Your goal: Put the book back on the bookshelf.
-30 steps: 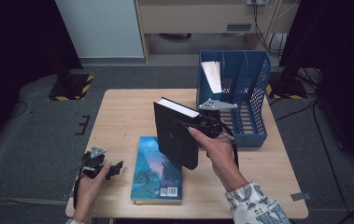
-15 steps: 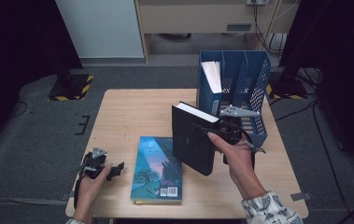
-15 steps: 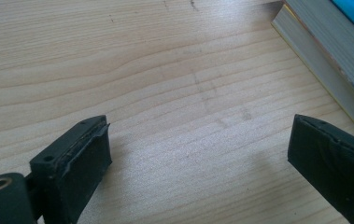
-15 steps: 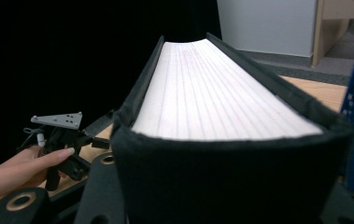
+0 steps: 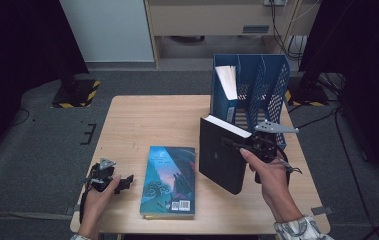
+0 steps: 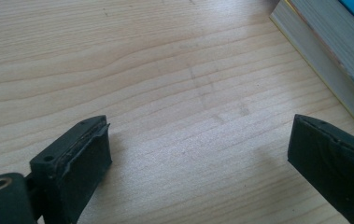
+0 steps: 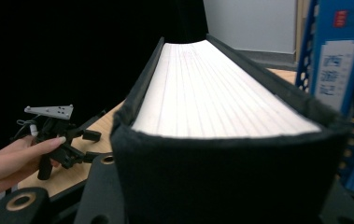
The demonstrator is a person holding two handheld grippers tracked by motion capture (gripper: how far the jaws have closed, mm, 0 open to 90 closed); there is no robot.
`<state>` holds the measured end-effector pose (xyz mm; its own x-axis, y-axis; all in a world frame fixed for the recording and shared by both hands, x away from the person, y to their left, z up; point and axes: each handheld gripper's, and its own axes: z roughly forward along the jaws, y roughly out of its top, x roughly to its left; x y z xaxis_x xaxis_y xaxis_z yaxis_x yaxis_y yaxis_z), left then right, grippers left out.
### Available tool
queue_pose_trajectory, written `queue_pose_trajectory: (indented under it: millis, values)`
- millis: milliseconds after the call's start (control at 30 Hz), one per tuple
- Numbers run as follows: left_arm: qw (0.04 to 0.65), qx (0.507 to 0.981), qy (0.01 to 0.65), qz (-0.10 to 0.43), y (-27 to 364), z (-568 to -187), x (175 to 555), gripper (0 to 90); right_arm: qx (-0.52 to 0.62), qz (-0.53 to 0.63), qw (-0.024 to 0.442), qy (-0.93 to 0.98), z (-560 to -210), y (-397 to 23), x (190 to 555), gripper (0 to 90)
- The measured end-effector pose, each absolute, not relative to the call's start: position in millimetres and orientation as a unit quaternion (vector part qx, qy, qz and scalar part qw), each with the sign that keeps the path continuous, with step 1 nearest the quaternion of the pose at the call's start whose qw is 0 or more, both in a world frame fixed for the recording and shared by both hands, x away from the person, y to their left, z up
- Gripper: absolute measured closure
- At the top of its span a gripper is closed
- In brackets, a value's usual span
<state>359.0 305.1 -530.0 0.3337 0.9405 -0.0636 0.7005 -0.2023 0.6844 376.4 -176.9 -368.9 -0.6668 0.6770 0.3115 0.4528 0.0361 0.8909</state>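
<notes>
Where the high view looks down on the pale wooden table (image 5: 162,120), the right gripper (image 5: 263,146) holds a thick black hardcover book (image 5: 222,156) upright above the tabletop, just beside the blue perforated plastic file rack (image 5: 267,90) at the book's one o'clock. A teal illustrated paperback (image 5: 169,180) lies flat at the book's nine o'clock. The left gripper (image 5: 108,179) rests near the table's seven o'clock corner.

In the left gripper view, its jaws stand wide apart over bare wood, the paperback's page edge (image 6: 324,60) at two o'clock.

In the right gripper view, the jaws clamp the black book (image 7: 221,116), white pages upward, the rack (image 7: 338,70) at three o'clock.
</notes>
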Motion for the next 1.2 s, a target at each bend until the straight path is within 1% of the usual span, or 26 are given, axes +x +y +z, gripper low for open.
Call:
queue_pose_trajectory:
  millis: [500,900,1200]
  values:
    - [0.310,0.759,0.537,0.197,305,-531,357,5.0,0.421,0.600,0.107,0.672,-339,-208,375,52.7]
    - [0.312,0.760,0.530,0.210,302,-535,354,3.1,0.448,0.605,0.110,0.649,-338,-235,371,52.7]
    - [0.311,0.762,0.525,0.216,301,-536,353,1.6,0.460,0.600,0.129,0.641,-331,-250,367,52.6]
